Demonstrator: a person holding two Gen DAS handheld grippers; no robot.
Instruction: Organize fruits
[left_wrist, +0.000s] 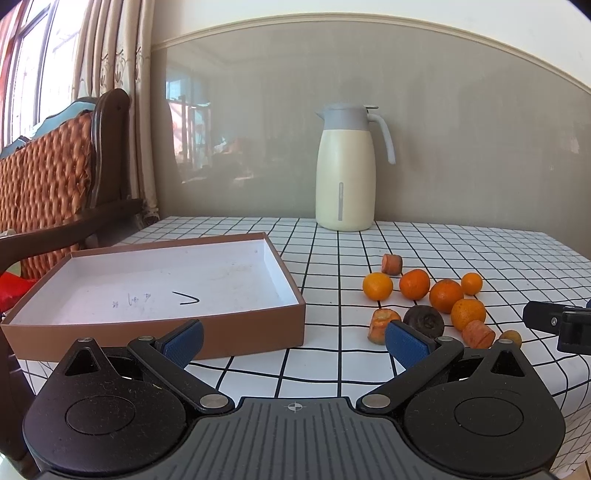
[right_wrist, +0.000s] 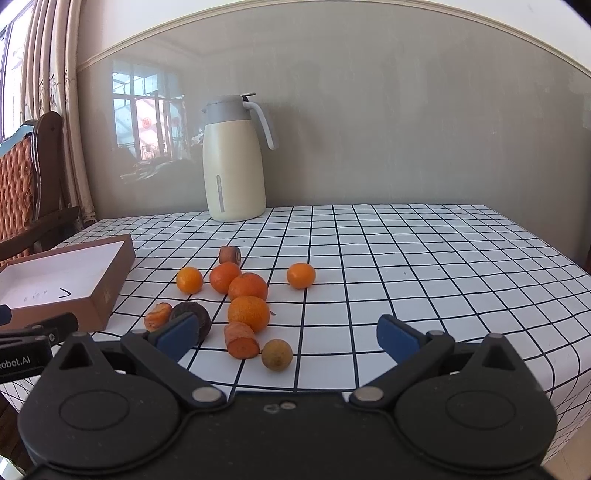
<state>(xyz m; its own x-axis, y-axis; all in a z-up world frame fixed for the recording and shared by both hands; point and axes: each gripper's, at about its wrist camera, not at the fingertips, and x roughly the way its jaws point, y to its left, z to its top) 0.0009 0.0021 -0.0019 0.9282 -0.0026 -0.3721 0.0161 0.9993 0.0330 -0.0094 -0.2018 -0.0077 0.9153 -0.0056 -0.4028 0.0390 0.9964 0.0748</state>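
Several oranges (right_wrist: 248, 313) lie in a loose cluster on the checked tablecloth (right_wrist: 406, 266), mixed with carrot chunks (right_wrist: 241, 339), a dark round fruit (right_wrist: 192, 318) and a small brownish fruit (right_wrist: 277, 355). The same oranges (left_wrist: 446, 295) sit to the right in the left wrist view. An empty brown box (left_wrist: 155, 291) with a white inside lies left of them. My left gripper (left_wrist: 293, 341) is open near the front edge, between box and fruit. My right gripper (right_wrist: 286, 338) is open just short of the cluster, nothing between its fingers.
A cream thermos jug (left_wrist: 345, 170) stands at the back by the wall. A wooden chair (left_wrist: 55, 177) with a woven orange back is beside the table's left side. The table's right half (right_wrist: 443, 258) shows only tablecloth.
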